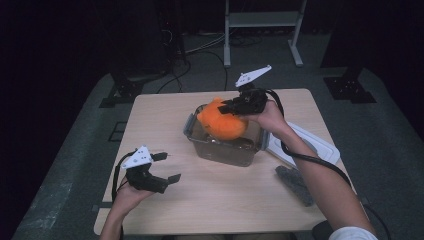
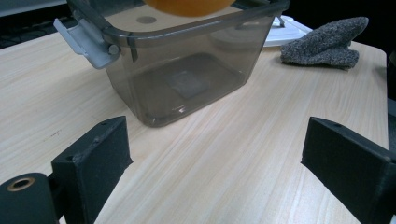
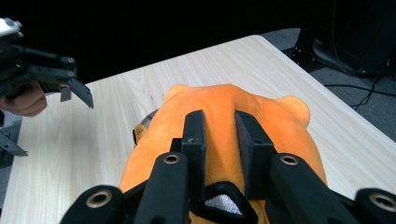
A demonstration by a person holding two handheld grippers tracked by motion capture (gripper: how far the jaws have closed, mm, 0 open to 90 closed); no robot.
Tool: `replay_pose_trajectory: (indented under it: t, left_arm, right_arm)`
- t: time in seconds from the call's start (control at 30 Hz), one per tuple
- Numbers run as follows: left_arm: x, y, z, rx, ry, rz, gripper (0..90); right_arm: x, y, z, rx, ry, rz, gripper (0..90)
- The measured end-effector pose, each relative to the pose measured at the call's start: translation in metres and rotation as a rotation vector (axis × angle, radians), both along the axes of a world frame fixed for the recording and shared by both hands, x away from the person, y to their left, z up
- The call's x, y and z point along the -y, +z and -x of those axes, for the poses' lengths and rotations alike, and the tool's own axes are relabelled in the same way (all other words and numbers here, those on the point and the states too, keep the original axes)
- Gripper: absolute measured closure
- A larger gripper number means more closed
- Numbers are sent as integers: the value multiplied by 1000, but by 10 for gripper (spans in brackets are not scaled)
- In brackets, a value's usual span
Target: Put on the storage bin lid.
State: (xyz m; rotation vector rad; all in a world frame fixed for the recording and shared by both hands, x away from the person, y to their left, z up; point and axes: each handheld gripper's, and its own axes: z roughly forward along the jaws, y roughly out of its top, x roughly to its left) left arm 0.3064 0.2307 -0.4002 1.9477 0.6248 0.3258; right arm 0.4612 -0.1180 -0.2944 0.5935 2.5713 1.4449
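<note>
Your right gripper (image 1: 231,106) reaches out over the table's far half, its jaws pinched close on a fold of the orange plush toy (image 1: 221,121), your right forearm stretched long from the lower right corner with the cable trailing beneath it. Your left gripper (image 1: 167,167) rests low near the table's near left edge, jaws spread wide and holding nothing, your left hand (image 1: 131,192) wrapped around its body.
</note>
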Motion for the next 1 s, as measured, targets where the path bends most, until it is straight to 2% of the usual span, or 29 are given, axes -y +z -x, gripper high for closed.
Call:
replay_pose_trajectory:
  t: [0.43, 0.57, 0.73, 1.0]
  left_arm:
    - [0, 0, -1, 5, 3, 2, 69]
    - [0, 0, -1, 5, 1, 1, 69]
    - [1, -1, -2, 0, -2, -4, 69]
    - [1, -2, -2, -1, -3, 0, 69]
  right_arm:
    - [3, -15, -9, -23, -7, 2, 744]
    - [2, -20, -11, -28, -2, 18, 744]
    - [3, -28, -12, -43, -6, 9, 744]
    - [-3, -39, -16, -65, -8, 27, 744]
